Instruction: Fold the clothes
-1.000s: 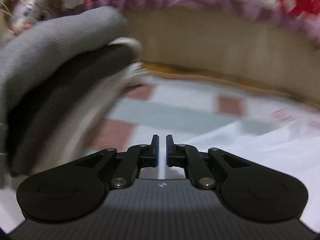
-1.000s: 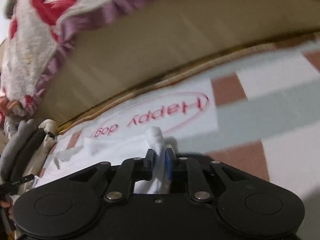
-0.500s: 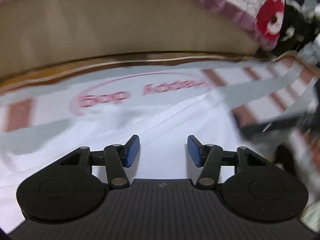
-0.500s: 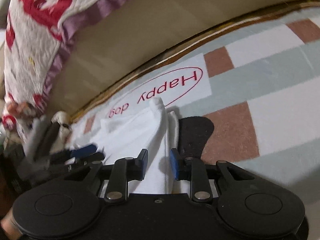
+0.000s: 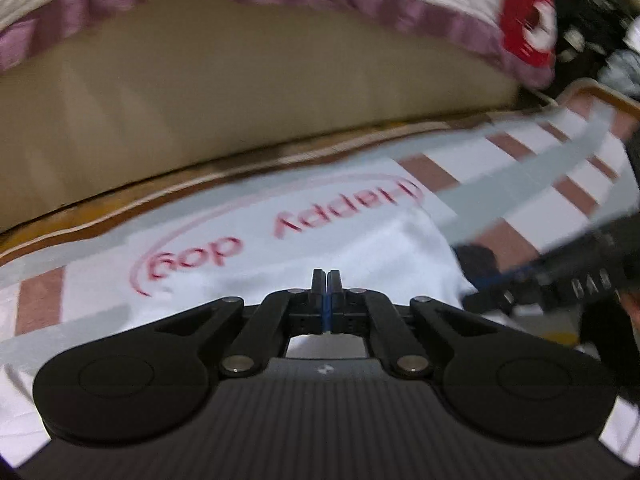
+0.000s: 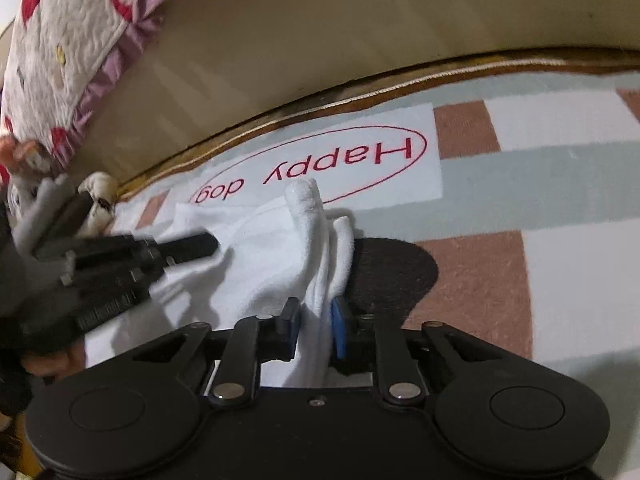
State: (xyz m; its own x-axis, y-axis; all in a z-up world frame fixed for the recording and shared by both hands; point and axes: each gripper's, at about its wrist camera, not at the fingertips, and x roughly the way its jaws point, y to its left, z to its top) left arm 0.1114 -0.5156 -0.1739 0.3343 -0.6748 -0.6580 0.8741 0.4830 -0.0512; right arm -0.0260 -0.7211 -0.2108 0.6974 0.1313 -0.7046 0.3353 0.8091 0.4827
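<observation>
Cloth [image 6: 260, 264], white, is spread on the checked mat [image 6: 560, 184], bunched ridge running near to far. Right gripper [image 6: 316, 322] jaws have been closing on it; left gripper [image 5: 326, 280] jaws are shut, seemingly empty. Open mat lies right.

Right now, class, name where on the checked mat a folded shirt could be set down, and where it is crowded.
Free: the pink and white squares of the mat right of the white garment. Crowded: the garment's left side, where the left claw rests, shut; the right claw, jaws just closed further, grips its bunched fold.
</observation>
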